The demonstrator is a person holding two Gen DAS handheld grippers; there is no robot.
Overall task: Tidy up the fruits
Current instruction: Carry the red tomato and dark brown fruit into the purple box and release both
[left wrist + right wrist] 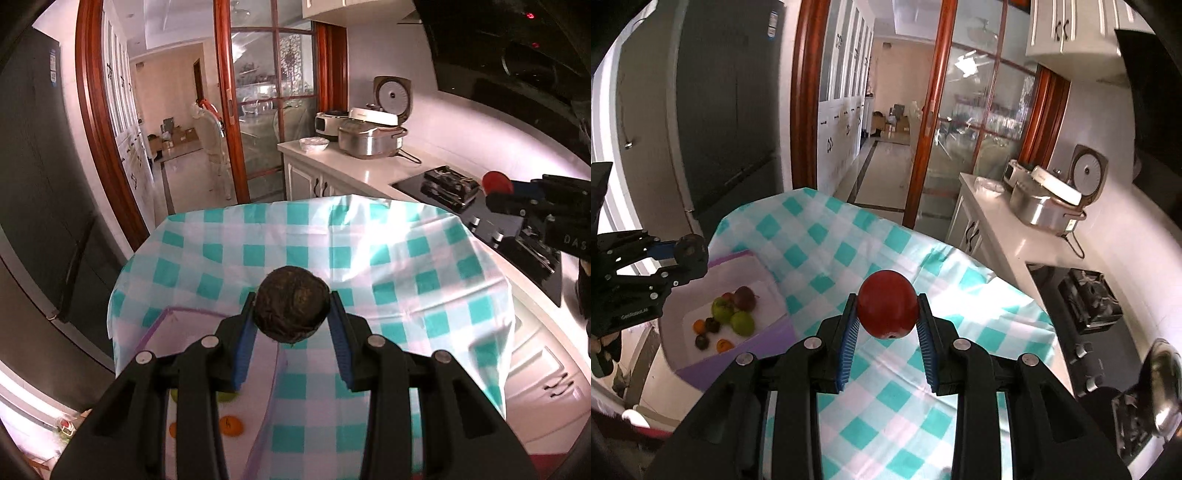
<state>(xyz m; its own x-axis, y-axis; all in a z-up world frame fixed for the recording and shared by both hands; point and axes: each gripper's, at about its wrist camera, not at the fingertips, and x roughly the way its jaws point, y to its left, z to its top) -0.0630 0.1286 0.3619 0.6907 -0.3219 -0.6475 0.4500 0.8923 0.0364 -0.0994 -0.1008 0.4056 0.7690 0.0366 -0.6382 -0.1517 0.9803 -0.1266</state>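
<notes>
My left gripper (pixel 293 310) is shut on a dark brown, rough-skinned round fruit (pixel 293 301), held high above the teal checked tablecloth (pixel 388 258). My right gripper (pixel 887 310) is shut on a red apple (pixel 888 302), also lifted over the cloth. In the left wrist view the right gripper (pixel 498 188) shows at the right edge with the red apple (pixel 496 181). In the right wrist view the left gripper (pixel 690 254) appears at the left, above a purple-rimmed white bin (pixel 764 343). The bin holds green apples (pixel 741 322), a dark red fruit (pixel 745 298), small oranges (pixel 724 345) and dark fruits.
A white counter (pixel 369 166) with cookers (pixel 369 138) and a black stove (pixel 517 236) runs along the right. A dark fridge (pixel 727 110) stands left. A wood-framed glass door (pixel 266 110) lies beyond the table. A person in white (pixel 212 140) stands in the far room.
</notes>
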